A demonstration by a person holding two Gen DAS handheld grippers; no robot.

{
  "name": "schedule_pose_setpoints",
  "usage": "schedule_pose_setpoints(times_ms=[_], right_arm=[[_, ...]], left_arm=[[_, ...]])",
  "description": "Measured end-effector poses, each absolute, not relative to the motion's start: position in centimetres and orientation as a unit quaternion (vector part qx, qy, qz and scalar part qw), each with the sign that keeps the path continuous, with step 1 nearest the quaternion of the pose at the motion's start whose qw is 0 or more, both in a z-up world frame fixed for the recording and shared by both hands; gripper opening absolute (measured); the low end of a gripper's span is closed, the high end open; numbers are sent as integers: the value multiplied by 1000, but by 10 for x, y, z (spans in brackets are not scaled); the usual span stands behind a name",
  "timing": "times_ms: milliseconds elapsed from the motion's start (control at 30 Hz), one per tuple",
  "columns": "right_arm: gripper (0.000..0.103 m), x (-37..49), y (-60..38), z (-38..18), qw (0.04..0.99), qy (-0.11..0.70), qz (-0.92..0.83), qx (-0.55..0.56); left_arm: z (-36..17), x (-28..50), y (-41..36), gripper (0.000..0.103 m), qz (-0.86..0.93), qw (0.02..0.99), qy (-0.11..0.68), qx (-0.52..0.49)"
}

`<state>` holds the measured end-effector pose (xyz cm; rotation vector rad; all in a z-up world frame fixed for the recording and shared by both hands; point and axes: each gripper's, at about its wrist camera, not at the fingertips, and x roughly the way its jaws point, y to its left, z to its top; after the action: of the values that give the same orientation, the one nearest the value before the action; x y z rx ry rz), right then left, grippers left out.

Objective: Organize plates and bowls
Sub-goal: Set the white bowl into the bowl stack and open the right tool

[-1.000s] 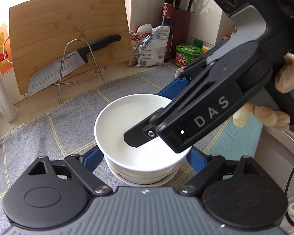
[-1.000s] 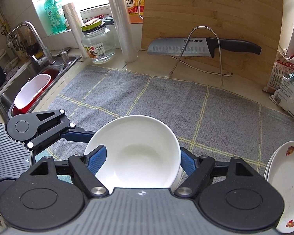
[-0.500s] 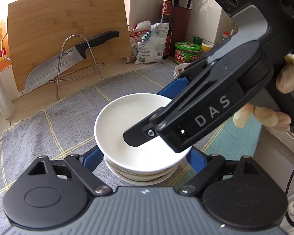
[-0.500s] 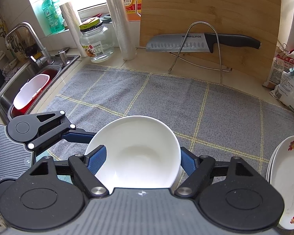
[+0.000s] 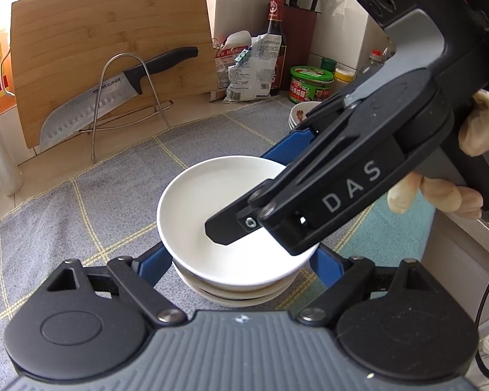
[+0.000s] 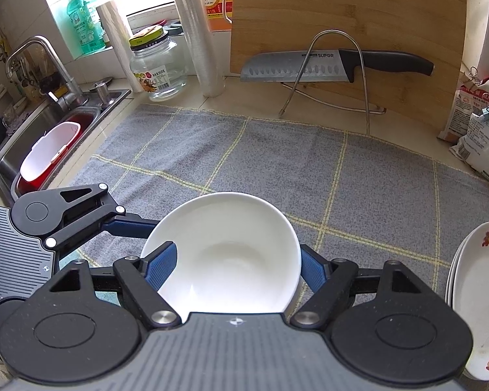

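Nothing has shifted: the right gripper [image 6: 234, 265] stays clamped on the plain white ceramic bowl [image 5: 212, 202], apparently nested atop the stacked white bowls [image 5: 231, 295], which the left gripper [image 5: 239, 262] flanks, contact unclear, so release looks due.

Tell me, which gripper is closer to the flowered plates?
Right. The right gripper, clamped on the white bowl, has the flowered plates just beside it on its right. The left gripper sits on the far side of that bowl, farther from them.
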<state>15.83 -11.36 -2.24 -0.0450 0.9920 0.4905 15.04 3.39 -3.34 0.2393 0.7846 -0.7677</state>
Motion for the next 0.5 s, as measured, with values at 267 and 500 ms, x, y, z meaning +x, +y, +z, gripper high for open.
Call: schedule_pose_setpoints(times_ms=[267, 500], right_arm=[[84, 159, -116, -25, 852, 468, 233, -12], [100, 157, -119, -24, 854, 464, 237, -7]], left_arm=[[-33, 149, 31, 90, -362, 847, 370, 120], [-36, 147, 28, 95, -363, 847, 366, 132]])
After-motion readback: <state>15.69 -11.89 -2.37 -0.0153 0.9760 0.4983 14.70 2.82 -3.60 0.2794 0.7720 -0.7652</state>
